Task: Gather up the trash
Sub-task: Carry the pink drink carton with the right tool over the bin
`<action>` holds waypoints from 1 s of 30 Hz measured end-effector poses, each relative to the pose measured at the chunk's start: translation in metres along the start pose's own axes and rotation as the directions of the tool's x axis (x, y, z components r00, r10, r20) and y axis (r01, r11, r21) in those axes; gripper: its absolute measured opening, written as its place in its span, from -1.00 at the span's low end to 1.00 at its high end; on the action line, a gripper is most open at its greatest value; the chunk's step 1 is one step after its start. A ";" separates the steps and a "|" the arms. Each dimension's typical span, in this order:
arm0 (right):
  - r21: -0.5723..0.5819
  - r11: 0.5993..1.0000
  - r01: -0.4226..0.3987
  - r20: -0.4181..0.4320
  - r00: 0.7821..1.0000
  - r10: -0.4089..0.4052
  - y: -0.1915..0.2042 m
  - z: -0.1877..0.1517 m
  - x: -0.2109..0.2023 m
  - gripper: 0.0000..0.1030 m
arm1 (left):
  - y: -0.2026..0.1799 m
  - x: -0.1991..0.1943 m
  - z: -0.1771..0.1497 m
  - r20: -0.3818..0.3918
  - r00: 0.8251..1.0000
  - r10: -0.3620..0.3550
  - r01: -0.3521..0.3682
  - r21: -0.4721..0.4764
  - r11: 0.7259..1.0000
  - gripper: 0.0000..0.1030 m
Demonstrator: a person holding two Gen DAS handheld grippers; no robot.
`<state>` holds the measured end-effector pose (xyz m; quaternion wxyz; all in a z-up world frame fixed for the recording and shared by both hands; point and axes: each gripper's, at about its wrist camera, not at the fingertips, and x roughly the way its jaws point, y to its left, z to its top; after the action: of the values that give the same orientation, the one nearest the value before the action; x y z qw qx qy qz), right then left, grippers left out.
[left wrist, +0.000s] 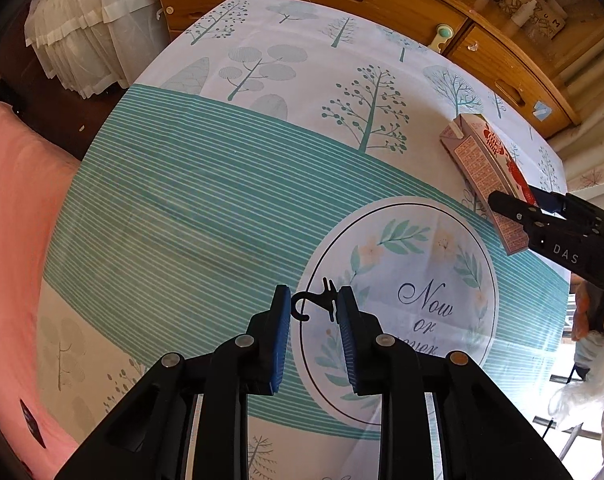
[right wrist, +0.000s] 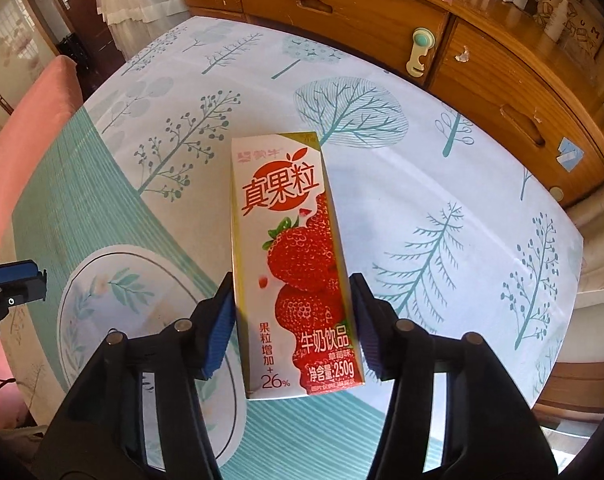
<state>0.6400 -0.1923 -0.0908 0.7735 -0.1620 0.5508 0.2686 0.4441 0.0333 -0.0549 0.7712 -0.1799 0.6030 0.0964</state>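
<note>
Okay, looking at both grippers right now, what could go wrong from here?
1. The small black hook sits right at the tips of the left hand-held gripper; a thin, barely caught piece may slip out.
2. The right hand-held gripper straddles the strawberry milk carton with a gap visible at its right pad; lifting now could drop it.

A table point(right wrist: 481, 184) under a printed tablecloth point(left wrist: 190, 200) stands in front of a wooden chest of drawers point(right wrist: 381, 12), with a bed point(left wrist: 10, 208) along its left side. A milk drink carton point(right wrist: 294, 264) lies flat on the cloth, towards the right. The right gripper point(right wrist: 292, 322) straddles the carton's near end, one pad at each long side. To the left, above the cloth's round emblem point(left wrist: 417, 280), the left gripper point(left wrist: 313, 308) holds a small plastic hook point(left wrist: 317, 304) between its pads.
</note>
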 end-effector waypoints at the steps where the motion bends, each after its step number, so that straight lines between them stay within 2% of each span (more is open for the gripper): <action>1: 0.001 1.000 -0.007 0.001 1.000 0.007 0.005 -0.004 -0.004 -0.02 | 0.002 -0.006 -0.006 0.005 1.000 -0.006 0.006 0.002 1.000 -0.54; 7: 0.062 0.994 -0.095 0.016 0.995 0.094 0.048 -0.041 -0.040 -0.03 | 0.020 -0.025 -0.033 0.026 0.999 -0.038 0.037 0.032 0.999 -0.54; 11: 0.118 0.978 -0.169 0.010 0.985 0.170 0.096 -0.086 -0.067 -0.03 | 0.040 -0.050 -0.070 0.037 0.997 -0.067 0.064 0.073 0.995 -0.54; 16: 0.196 0.952 -0.234 0.005 0.971 0.238 0.171 -0.150 -0.100 -0.03 | 0.080 -0.081 -0.131 0.045 0.993 -0.105 0.097 0.154 0.983 -0.54; 20: 0.258 0.937 -0.237 0.023 0.971 0.239 0.240 -0.212 -0.129 -0.03 | 0.121 -0.101 -0.192 0.025 0.991 -0.133 0.124 0.231 0.965 -0.54; 25: 0.326 0.919 -0.221 0.046 0.975 0.218 0.334 -0.291 -0.156 -0.03 | 0.167 -0.108 -0.269 -0.024 0.988 -0.152 0.152 0.320 0.935 -0.54; 30: 0.401 0.895 -0.198 0.051 0.980 0.194 0.411 -0.363 -0.165 -0.03 | 0.188 -0.105 -0.333 -0.048 0.989 -0.141 0.148 0.403 0.903 -0.54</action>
<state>0.0773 -0.1001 -0.0407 0.7620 0.0587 0.6039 0.2264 0.0503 0.0819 -0.0532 0.7912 -0.0613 0.6018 -0.0896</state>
